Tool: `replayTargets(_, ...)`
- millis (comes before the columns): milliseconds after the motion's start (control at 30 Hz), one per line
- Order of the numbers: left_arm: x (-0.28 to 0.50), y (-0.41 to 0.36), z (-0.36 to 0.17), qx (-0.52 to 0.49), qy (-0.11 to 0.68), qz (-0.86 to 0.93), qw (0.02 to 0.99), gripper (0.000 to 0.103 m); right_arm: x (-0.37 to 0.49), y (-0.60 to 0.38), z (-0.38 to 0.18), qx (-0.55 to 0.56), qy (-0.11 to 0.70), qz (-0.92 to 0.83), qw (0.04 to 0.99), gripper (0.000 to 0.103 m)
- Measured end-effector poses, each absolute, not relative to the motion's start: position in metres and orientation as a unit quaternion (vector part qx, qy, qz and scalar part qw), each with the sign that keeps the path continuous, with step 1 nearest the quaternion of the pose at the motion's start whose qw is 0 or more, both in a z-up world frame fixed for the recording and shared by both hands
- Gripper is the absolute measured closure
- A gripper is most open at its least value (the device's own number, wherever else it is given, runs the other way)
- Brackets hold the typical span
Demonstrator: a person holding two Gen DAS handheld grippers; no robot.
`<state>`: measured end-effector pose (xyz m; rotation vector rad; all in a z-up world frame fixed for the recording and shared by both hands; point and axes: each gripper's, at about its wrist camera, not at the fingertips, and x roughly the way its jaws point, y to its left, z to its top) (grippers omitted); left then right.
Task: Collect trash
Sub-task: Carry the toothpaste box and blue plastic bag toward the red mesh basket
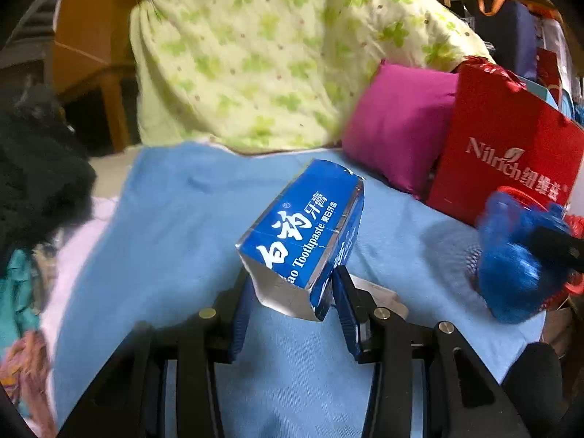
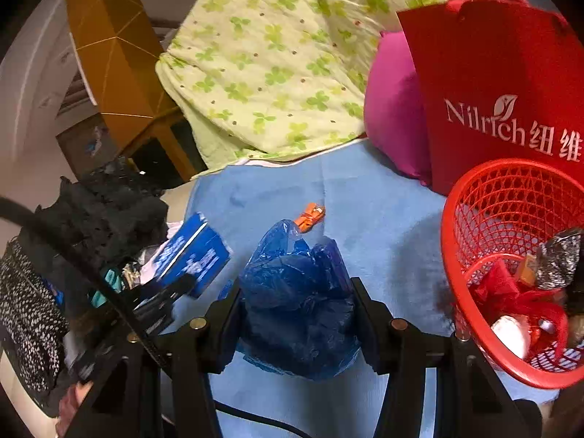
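Left wrist view: the left gripper (image 1: 292, 292) has its fingers narrowed onto the near end of the box (image 1: 303, 233), lifting it clear of the blue sheet (image 1: 164, 226), presumably bound for the basket (image 1: 569, 284) to the right; right wrist view: the right gripper (image 2: 297, 314), part-open, clamps the bag (image 2: 299, 299); the basket (image 2: 474, 197) sits just right, already holding scraps; an orange scrap (image 2: 310, 215) remains on the sheet.

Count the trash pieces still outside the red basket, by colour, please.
Blue: 2, the toothpaste box in the left gripper and the plastic bag in the right gripper.
Orange: 1, the wrapper on the blue cloth.
Total: 3
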<state>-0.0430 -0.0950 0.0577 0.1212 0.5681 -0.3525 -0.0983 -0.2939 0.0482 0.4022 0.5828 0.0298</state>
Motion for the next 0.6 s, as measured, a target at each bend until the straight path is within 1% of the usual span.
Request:
replayTargets(100,-0.075,-0.099,0.078,0.075,0.258,-0.154,0.951,0.057,-0.115,-0.292,0.058,0.190,0.270,0.017,0.944,0.046)
replayTargets(267,-0.108,-0.101,0.106,0.071,0.242,-0.128,0.959,0.057,-0.146,-0.297,0.074,0.188,0.241,0.014,0.952,0.046)
replayTargets(400,-0.130,-0.102,0.120,0.078,0.225,-0.104,0.966,0.057,-0.169,-0.301,0.083,0.194,0.223,0.015,0.955,0.046)
replayTargets(600,-0.158,-0.110,0.127,0.085,0.219,-0.103,0.967,0.057,-0.188,-0.297,0.096,0.192,0.201,0.027,0.960,0.046)
